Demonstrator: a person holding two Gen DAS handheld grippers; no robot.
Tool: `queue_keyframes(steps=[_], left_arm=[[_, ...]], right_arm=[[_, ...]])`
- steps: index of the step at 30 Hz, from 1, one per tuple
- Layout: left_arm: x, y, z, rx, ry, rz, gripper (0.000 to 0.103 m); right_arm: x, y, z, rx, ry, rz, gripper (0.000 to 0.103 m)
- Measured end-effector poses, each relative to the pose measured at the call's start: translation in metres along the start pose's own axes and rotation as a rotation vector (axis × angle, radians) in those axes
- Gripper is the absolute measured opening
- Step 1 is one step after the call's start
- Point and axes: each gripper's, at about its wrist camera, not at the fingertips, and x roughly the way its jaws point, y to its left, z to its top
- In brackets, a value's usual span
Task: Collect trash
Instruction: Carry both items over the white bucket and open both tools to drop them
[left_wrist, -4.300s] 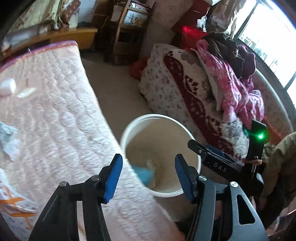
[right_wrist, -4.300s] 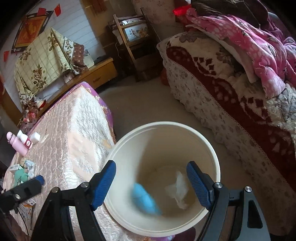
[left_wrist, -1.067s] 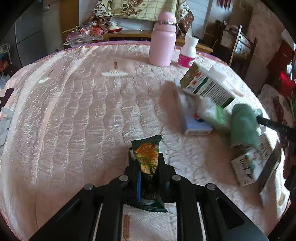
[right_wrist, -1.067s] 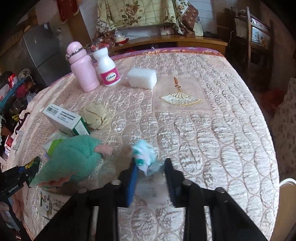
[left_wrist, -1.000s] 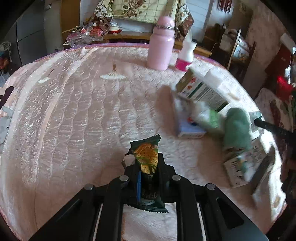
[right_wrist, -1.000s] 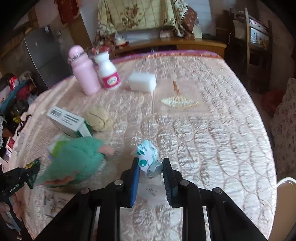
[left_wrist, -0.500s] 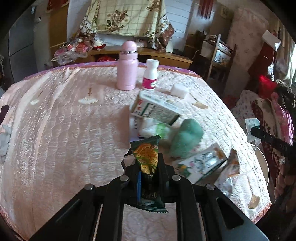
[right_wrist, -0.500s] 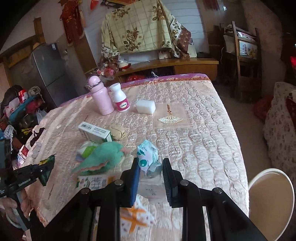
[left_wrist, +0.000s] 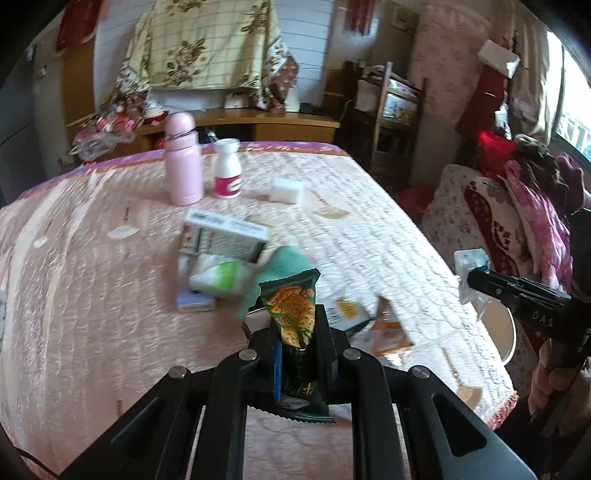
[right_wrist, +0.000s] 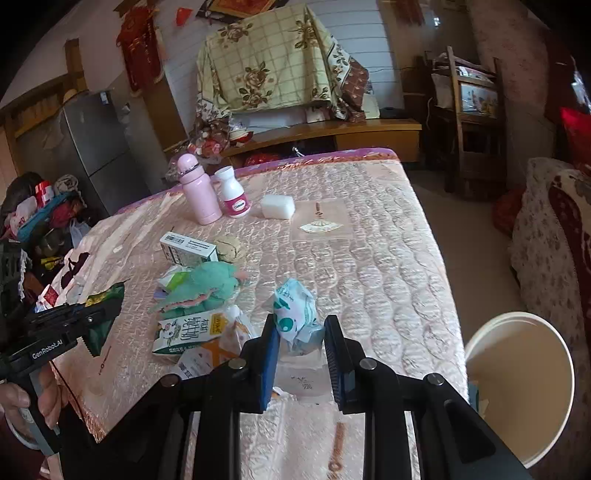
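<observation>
The left tool (left_wrist: 298, 345) is clamped tight on a dark green cracker wrapper (left_wrist: 293, 317), which stands upright between its pads above the pink quilted counter (left_wrist: 74, 295). The right tool (right_wrist: 300, 356) is closed on a crumpled pale blue and white packet (right_wrist: 295, 315), held above the counter's near edge. Off that edge, low on the right of the right wrist view, stands a white bucket (right_wrist: 524, 391) on the floor (what lies inside cannot be made out).

Just beyond the tools lies a cluster: a flattened milk carton (right_wrist: 188, 330), an orange-printed plastic bag (right_wrist: 218, 350) touching it, a green plush toy (right_wrist: 207, 286) and, behind that, a green and white box (right_wrist: 188, 249) beside a beige crumpled wad (right_wrist: 231, 249).

Farther back, a pink bottle (right_wrist: 197, 192) and a white bottle with a pink label (right_wrist: 232, 195) stand upright side by side, with a white sponge (right_wrist: 277, 206) just to their right. Behind the counter a low wooden cabinet (right_wrist: 332, 134) carries a floral cloth (right_wrist: 273, 62).
</observation>
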Motion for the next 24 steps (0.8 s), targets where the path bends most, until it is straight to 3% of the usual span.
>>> queue_keyframes(steps=[12,24], left_arm=[[0.008,-0.067,0.005,0.092,-0.001,-0.067,0.015],[0.031,-0.147,0.011,0.175,0.034,-0.182,0.015]], right_arm=[[-0.031,-0.034,-0.013,0.03,-0.021,-0.058,0.026],[-0.055,-0.085,-0.025,0.094,-0.031,-0.131,0.026]])
